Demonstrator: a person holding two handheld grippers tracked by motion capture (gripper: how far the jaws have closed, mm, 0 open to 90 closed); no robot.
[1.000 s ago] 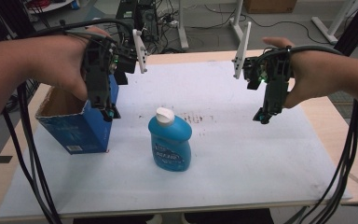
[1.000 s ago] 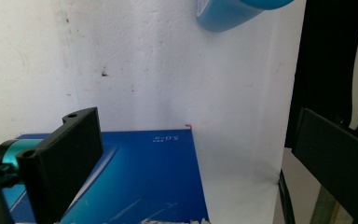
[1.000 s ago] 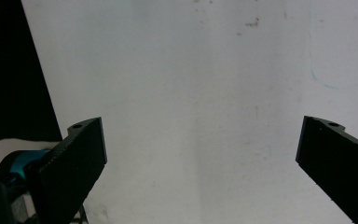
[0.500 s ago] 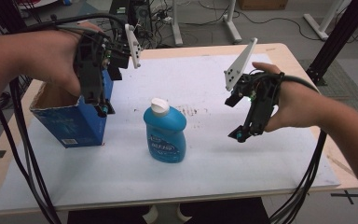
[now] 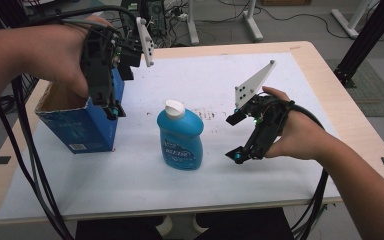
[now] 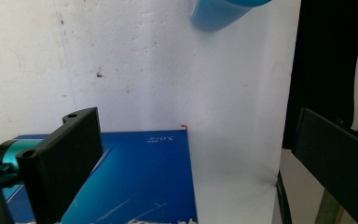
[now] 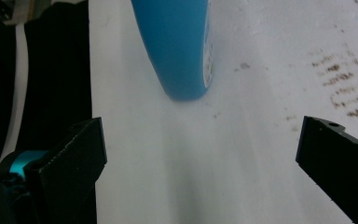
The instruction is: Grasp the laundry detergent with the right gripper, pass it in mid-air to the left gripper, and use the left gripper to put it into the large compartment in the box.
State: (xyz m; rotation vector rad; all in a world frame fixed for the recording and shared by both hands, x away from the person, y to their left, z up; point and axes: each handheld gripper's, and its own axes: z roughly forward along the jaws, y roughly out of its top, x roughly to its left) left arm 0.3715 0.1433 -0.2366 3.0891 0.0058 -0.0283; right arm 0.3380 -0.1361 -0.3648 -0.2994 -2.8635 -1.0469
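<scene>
Scanning left to right, here is how things stand for you:

Left gripper (image 5: 111,107): you hold it above the open blue box (image 5: 80,125), pointing down at the box's near right corner. In the left gripper view its fingers (image 6: 70,154) are spread wide, one over the box's blue side, with nothing between them.

Blue box: open-topped cardboard at the desk's (image 5: 305,65) left side. It looks light and thin-walled, so it may slide or dent if you bump it. There is white print on its front, too small to read from the high view. In the left gripper view a short printed line shows upside down, and I cannot make it out.

Bottle (image 5: 180,137): the blue plastic bottle with a white cap (image 5: 174,107) stands upright mid-desk, just right of the box and apart from it. Judging by the colour through its walls, it is well filled and fairly heavy. The plastic is smooth, a bit slippery, and will give if you squeeze.

Where to grip: take it across the narrower upper body below the cap, or across the flat faces lower down. Grabbing the cap alone risks tipping it.

Bottle label: blue with lettering, too blurred to read, so no brand can be told.

Right gripper (image 5: 235,140): low, right of the bottle and aimed at it. Fingers (image 7: 74,154) released and wide apart, the bottle's base ahead between them, not yet touched.
</scene>
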